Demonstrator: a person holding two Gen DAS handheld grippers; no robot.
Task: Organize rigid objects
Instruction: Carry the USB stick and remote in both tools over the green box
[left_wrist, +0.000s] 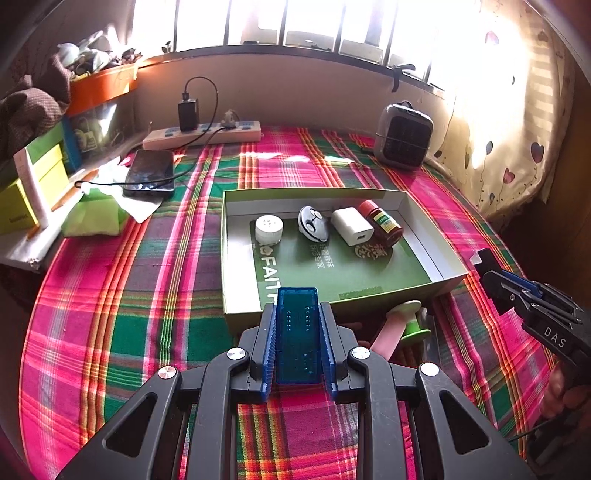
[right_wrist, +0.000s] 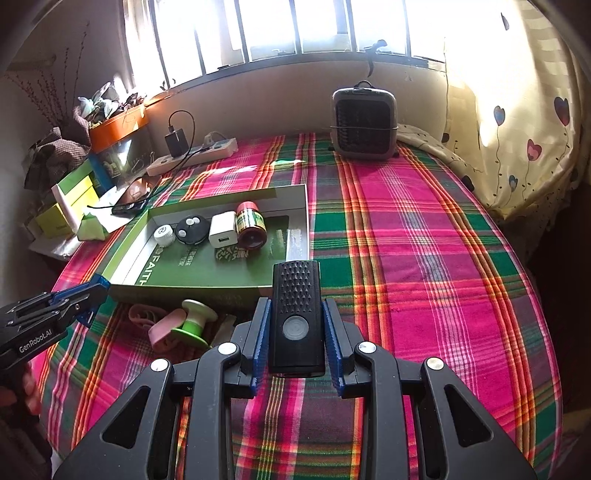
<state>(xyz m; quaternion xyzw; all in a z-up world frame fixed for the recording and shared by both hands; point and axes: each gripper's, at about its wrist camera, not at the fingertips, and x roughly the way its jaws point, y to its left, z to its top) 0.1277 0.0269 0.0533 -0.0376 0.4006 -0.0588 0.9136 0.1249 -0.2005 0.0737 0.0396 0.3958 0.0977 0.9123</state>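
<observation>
My left gripper (left_wrist: 297, 314) is shut on a translucent blue box (left_wrist: 297, 334), held above the plaid cloth just in front of the green tray (left_wrist: 236, 236). My right gripper (right_wrist: 295, 308) is shut on a black ribbed device with a round grey button (right_wrist: 295, 317), right of the tray's (right_wrist: 295, 236) near corner. In the tray lie a white cap (left_wrist: 269, 229), a black-and-white round remote (left_wrist: 313, 225), a white charger cube (left_wrist: 351, 226) and a red-lidded brown bottle (left_wrist: 381, 223). Each gripper shows in the other's view: the right gripper (left_wrist: 484, 264), the left gripper (right_wrist: 96, 291).
A green-and-pink spool (left_wrist: 402, 325) and pink bands (right_wrist: 142, 314) lie before the tray. At the back stand a power strip with charger (left_wrist: 201, 133), a phone (left_wrist: 149, 171), a small grey heater (left_wrist: 403, 136), and stacked boxes (left_wrist: 33, 184) at left. Plaid cloth (right_wrist: 424, 240) stretches right of the tray.
</observation>
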